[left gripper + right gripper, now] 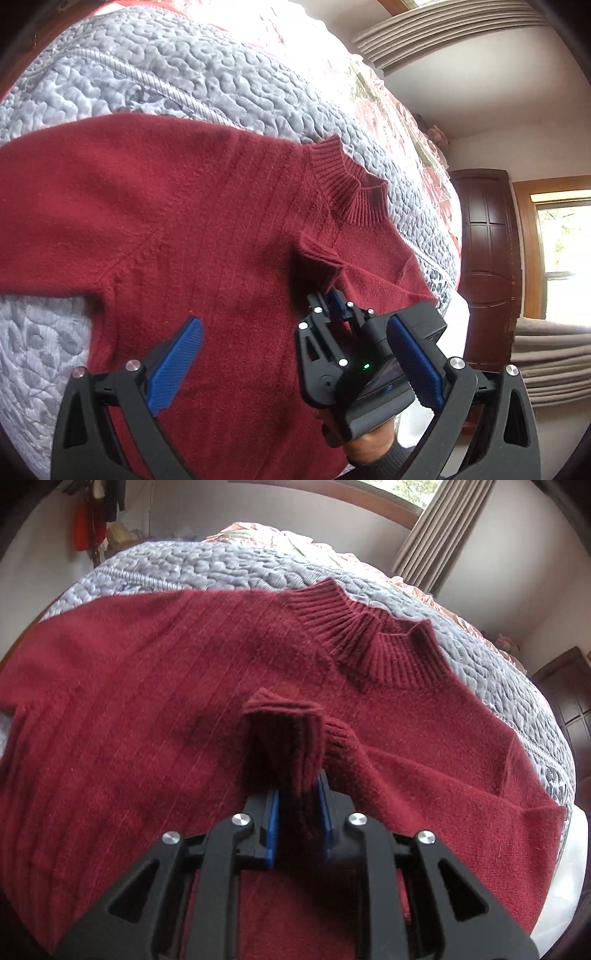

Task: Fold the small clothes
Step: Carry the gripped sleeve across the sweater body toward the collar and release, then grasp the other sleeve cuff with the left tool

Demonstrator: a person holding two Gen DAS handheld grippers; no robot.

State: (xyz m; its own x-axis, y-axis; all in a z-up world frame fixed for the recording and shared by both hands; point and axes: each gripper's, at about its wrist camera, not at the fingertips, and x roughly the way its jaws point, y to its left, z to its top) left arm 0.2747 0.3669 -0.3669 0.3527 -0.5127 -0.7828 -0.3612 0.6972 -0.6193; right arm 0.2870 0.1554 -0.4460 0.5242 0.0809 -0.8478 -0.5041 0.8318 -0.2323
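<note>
Sleeve cuff [291,731] of the red sweater [147,701] is pinched in the right gripper [297,827] jaws; left gripper [295,354] jaws are spread wide, nothing held.

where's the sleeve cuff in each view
Left wrist: the cuff sits right of centre, standing up just beyond the right claw, which pinches the sleeve.
Right wrist: the cuff is at centre, sticking up from between the claw's blue pads.
Shared landmark: the ribbed collar, up and right of the cuff in both.
</note>
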